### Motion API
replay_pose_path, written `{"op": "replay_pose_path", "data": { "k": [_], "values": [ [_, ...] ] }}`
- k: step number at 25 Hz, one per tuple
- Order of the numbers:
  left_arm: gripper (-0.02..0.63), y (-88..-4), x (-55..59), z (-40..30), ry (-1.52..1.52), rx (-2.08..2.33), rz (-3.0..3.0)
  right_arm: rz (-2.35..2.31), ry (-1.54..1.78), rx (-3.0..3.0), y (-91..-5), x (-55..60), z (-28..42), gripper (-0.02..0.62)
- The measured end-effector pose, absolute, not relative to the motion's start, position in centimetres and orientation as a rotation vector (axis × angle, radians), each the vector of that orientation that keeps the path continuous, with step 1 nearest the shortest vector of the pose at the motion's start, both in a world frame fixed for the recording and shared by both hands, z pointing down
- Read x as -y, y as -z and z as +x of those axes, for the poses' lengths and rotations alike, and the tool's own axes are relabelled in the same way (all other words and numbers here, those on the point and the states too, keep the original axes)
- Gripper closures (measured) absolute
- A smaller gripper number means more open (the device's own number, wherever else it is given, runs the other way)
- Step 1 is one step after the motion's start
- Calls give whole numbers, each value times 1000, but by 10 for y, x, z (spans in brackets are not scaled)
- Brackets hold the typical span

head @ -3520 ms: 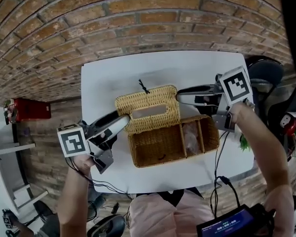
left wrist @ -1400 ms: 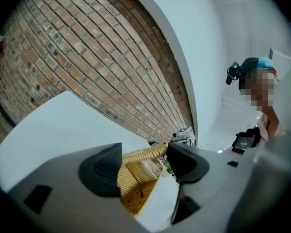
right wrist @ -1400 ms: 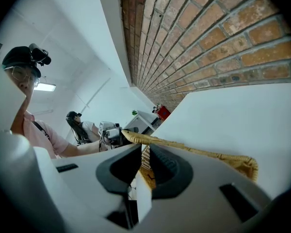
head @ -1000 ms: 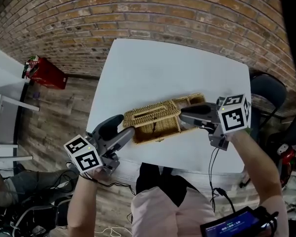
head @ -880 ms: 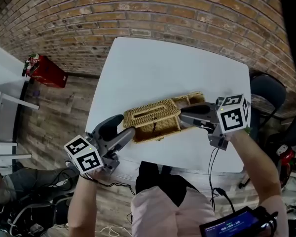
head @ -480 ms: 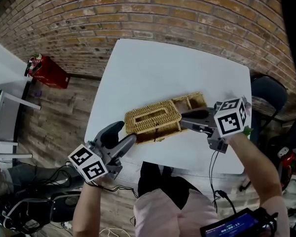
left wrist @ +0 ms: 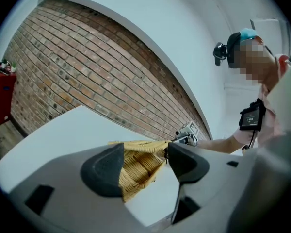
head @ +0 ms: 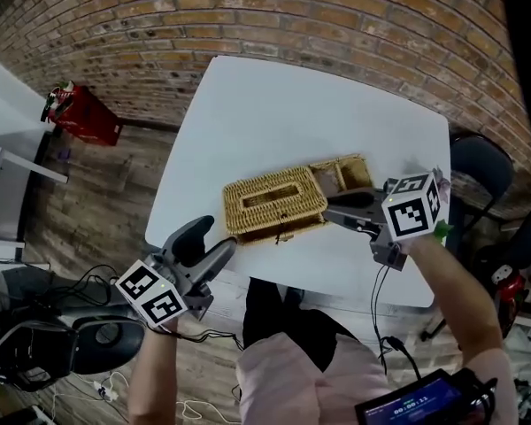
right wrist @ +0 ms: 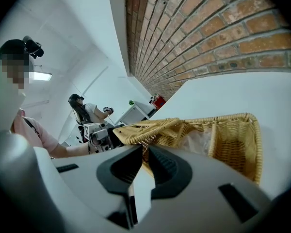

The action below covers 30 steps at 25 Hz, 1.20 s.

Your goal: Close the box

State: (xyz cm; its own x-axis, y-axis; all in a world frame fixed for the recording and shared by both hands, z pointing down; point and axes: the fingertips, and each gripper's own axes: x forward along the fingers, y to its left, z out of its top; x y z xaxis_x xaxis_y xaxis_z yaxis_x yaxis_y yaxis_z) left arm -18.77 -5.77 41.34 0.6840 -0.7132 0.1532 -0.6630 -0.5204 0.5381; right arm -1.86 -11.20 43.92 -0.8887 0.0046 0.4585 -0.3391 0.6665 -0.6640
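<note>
Right gripper (right wrist: 145,154) has its jaws pinched nearly together on the wicker edge of the lid (head: 274,200), at the lid's right-hand end. Left gripper (left wrist: 144,163) is jaws-apart with nothing pressed. The near left corner of the box (head: 343,172) shows in the gap, and the tips sit just beside that corner.

The lid looks almost flat on the box. The right-end compartments are uncovered, with something pale and crinkly (right wrist: 201,139) in one.

My take: ease the lid down the last bit rather than dropping it, and only let go once the rim seats. Watch that the pinching jaws don't get trapped under the edge. Left could steady the box's corner so it doesn't skate across the white table (head: 292,104).
</note>
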Motion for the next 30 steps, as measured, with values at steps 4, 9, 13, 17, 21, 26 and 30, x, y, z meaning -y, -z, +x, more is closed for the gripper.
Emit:
{"op": "replay_pose_path", "data": {
  "k": [4,9,13,17,21,26,30],
  "values": [
    [314,-413,57,-193,133,1074,2317,287,-1083,2450,-442,112,-18,555],
    [314,-409,58,-194,165,1081,2319,336,-1067,2441,-444,116,-9,569],
    [314,-408,58,-190,165,1073,2330,343,-1064,2450,-445,116,-8,566],
    [314,-402,60,-187,173,1083,2334,354,-1055,2470,-440,118,-11,565],
    [323,-370,66,-178,191,1179,2389,430,-978,2556,-415,122,-9,562],
    [389,-304,79,-154,169,1417,2485,810,-612,2738,-339,134,-6,566],
    [523,-257,90,-135,159,1665,2505,1106,-363,2789,-285,130,-9,584]
  ]
}}
